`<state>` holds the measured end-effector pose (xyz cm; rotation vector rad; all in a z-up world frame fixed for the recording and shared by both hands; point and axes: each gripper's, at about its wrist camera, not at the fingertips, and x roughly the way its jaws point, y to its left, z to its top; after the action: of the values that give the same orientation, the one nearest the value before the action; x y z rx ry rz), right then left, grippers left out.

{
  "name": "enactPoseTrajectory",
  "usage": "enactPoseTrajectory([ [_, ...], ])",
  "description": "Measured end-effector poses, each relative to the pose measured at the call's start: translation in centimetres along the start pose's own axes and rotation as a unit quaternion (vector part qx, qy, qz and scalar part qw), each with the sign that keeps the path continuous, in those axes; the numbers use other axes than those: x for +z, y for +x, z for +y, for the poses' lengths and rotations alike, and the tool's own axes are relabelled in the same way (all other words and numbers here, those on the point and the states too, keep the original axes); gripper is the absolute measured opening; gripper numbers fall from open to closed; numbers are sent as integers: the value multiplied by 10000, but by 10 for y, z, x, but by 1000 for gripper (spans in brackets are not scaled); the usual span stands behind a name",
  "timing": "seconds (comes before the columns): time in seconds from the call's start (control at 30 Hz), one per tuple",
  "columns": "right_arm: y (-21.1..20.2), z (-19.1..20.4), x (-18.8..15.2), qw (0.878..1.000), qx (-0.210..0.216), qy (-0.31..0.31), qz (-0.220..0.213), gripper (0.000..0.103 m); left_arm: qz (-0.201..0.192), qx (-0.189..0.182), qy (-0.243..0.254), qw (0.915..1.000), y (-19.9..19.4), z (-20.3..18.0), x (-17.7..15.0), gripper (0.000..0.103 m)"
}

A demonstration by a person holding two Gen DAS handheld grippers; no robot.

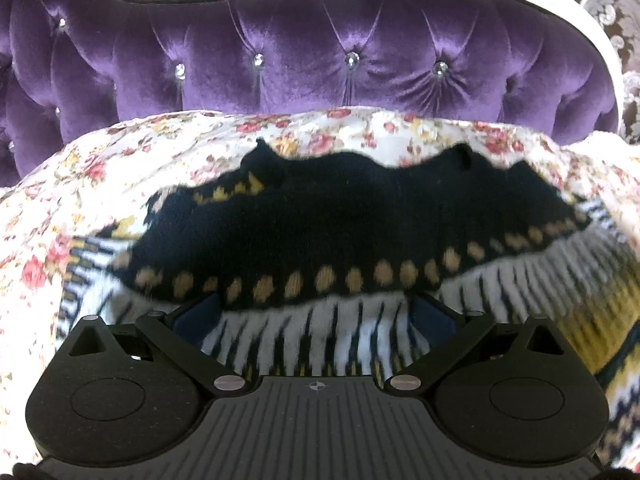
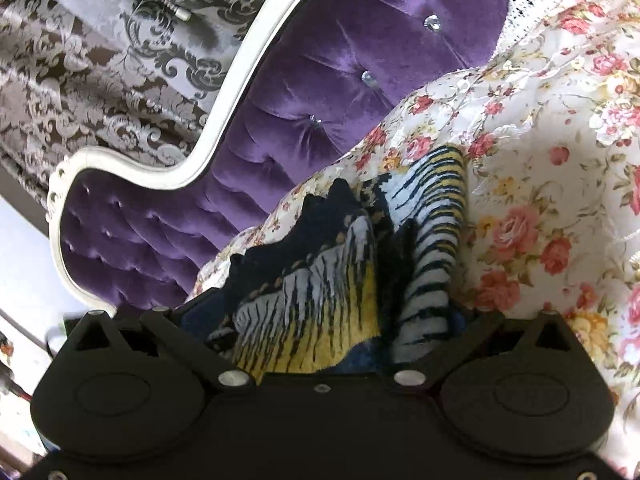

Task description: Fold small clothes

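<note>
My left gripper (image 1: 316, 316) has its 2 fingers spread wide, with the knit sweater (image 1: 360, 216) draped across the gap on the floral bedspread (image 1: 48, 216). My right gripper (image 2: 320, 320) is spread wide too, sweater bunched between the fingers; can't tell if either's actually pinching it.

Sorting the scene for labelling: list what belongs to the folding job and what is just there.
Job:
- knitted garment, black with yellow and white pattern
- left tool
- right tool

Just there:
- floral bedspread
- purple tufted headboard
- patterned wallpaper
</note>
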<state>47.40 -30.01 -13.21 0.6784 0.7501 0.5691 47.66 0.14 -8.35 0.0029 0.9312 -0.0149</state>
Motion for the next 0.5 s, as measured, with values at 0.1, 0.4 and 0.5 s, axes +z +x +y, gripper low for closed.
enactPoseTrajectory([
  [0.1,1,2,-2,9999,-50,-119,17,103,6,0,-100,9999,4,-2,13,102],
  [0.4,1,2,-1,9998,-10,-190,84,103,65,352,-66,9993,27,-16,19,103],
  [0.5,1,1,-2,9998,-1,-204,84,102,81,245,-131,9996,20,-11,22,100],
])
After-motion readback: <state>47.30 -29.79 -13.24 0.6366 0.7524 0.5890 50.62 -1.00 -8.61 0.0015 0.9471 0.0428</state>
